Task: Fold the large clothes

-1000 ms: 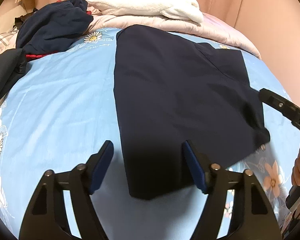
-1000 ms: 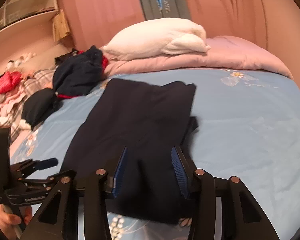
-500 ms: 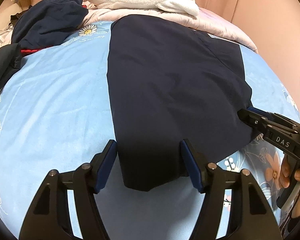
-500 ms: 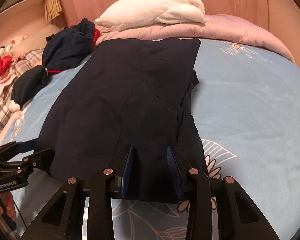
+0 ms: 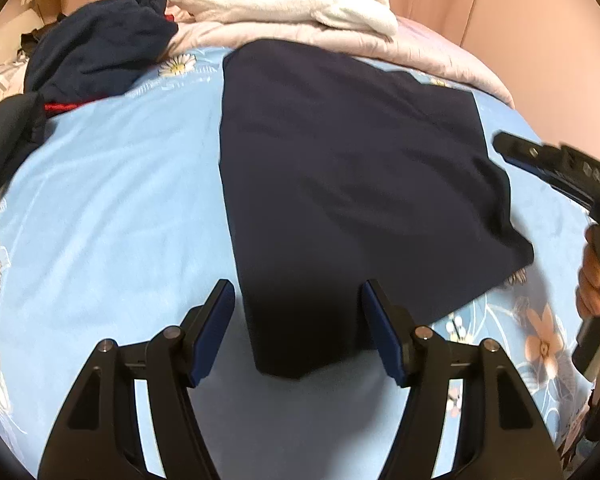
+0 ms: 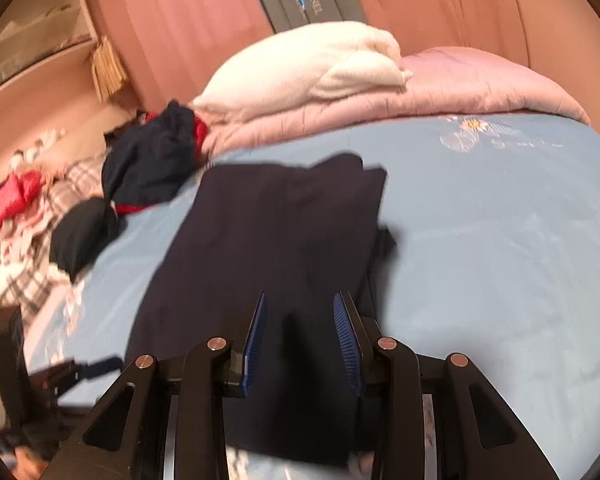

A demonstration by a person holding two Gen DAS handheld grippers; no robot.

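Observation:
A dark navy garment (image 5: 340, 180) lies spread flat on the light blue flowered bedsheet (image 5: 120, 200). My left gripper (image 5: 298, 320) hovers open over its near corner, and the pads do not touch the cloth. In the right wrist view the same garment (image 6: 268, 232) stretches away, blurred. My right gripper (image 6: 300, 332) stands open above its near hem with nothing pinched. The right gripper (image 5: 540, 164), held by a hand (image 5: 592, 276), also shows just off the garment's right edge. At the lower left of the right wrist view, the left gripper (image 6: 80, 368) is dimly visible.
A white blanket (image 5: 284, 0) on a pink quilt (image 6: 460, 84) lies at the bed's far end. A heap of navy and red clothes (image 5: 96, 52) and a black item (image 5: 8, 132) sit at the far left. More laundry (image 6: 12, 200) lies beyond. Bare sheet (image 6: 480, 240) stretches to the right.
Half a second ago my right gripper was low at the garment's right hem; it has since drawn back and lifted away. The left gripper has hardly moved. The garment lies as before.

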